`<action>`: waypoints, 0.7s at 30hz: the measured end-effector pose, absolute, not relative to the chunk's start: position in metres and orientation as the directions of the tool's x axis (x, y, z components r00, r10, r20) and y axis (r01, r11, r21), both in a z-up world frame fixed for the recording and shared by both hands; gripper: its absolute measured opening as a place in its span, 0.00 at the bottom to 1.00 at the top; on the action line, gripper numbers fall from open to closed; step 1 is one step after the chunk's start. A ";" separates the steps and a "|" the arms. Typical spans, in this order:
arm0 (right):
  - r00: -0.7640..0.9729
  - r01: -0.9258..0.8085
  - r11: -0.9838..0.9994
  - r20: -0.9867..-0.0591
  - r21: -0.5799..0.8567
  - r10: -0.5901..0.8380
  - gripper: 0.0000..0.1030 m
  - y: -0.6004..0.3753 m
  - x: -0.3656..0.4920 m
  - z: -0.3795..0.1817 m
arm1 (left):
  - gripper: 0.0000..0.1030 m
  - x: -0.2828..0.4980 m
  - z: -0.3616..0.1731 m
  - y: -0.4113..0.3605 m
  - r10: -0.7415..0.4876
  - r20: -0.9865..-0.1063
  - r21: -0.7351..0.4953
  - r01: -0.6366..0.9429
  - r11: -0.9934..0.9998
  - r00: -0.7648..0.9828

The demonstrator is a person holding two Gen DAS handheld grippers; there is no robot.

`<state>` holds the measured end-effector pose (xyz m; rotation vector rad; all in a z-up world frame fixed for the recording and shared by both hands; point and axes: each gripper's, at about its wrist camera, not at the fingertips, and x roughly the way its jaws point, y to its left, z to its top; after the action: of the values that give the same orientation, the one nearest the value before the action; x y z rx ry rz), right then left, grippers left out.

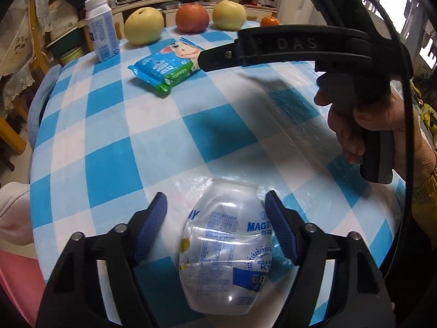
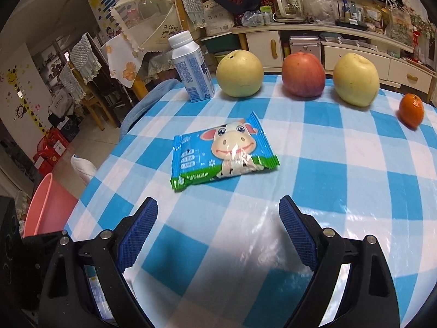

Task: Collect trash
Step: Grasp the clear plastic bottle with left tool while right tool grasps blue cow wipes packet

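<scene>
**Crushed bottle sits between spread jaws, not yet gripped**

Nearest the left wrist camera, a crushed clear plastic bottle (image 1: 226, 248) with a blue-printed label lies on the checked tablecloth (image 1: 114, 142), between the blue pads of the left gripper (image 1: 215, 210). The jaws stand apart with a visible gap on each side of the bottle, so the tongs are released and straddling it, not holding it. The right gripper (image 2: 218, 218) is likewise spread wide with nothing between its pads; it hangs above bare cloth, and a wet-wipe packet (image 2: 222, 151) printed with a cartoon cow lies just beyond its fingertips.

Judging by the task, the bottle and perhaps the packet are the trash. A pink plastic basin (image 2: 45, 207) shows below the table's left edge in the right wrist view; its contents are hidden, and I cannot tell whether it is the bin. A white milk bottle (image 2: 191, 68) stands capped at the far edge beside two yellow pears (image 2: 239, 73), a red apple (image 2: 303, 73) and a small tangerine (image 2: 411, 109).

Risks from here: the bottle is thin, smooth and already buckled, so a squeeze on its rounded flank could pop it forward out of the pads or collapse it further and loosen the hold. The glossy cover over the cloth may let it skid. Sweeping either gripper far forward could roll the fruit off the table.
</scene>
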<state>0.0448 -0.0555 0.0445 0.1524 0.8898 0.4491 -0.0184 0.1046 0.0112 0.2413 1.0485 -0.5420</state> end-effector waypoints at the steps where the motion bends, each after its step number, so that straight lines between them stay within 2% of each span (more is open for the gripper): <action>1: 0.544 -0.317 0.897 -0.715 0.310 0.439 0.87 -0.053 0.049 0.044 | 0.60 -0.016 0.012 0.107 -0.303 -0.868 -0.065 0.515 0.855 0.393; 4: 0.550 -0.325 0.899 -0.715 0.293 0.431 0.88 -0.048 0.061 0.046 | 0.51 -0.009 0.014 0.112 -0.310 -0.863 -0.096 0.473 0.876 0.399; 6: 0.555 -0.327 0.903 -0.717 0.277 0.421 0.91 -0.045 0.069 0.046 | 0.50 -0.006 0.014 0.114 -0.319 -0.859 -0.117 0.452 0.884 0.401; 14: 0.503 -0.361 0.902 -0.765 0.237 0.402 0.93 -0.023 0.101 0.031 | 0.51 0.000 0.013 0.111 -0.304 -0.861 -0.118 0.421 0.899 0.408; 16: 0.502 -0.370 0.905 -0.775 0.209 0.384 0.93 -0.018 0.106 0.030 | 0.56 -0.001 0.014 0.114 -0.294 -0.867 -0.114 0.415 0.903 0.401; 19: 0.498 -0.383 0.907 -0.787 0.178 0.365 0.94 -0.012 0.111 0.028 | 0.71 -0.004 0.013 0.119 -0.286 -0.881 -0.112 0.421 0.900 0.377; 21: 0.496 -0.391 0.906 -0.792 0.161 0.355 0.95 -0.008 0.113 0.026 | 0.73 -0.009 0.015 0.123 -0.270 -0.884 -0.088 0.430 0.899 0.383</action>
<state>0.1131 -0.0084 0.0261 -0.0419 0.9495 0.4516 -0.0088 0.1225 0.0148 0.1651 1.0911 -0.4484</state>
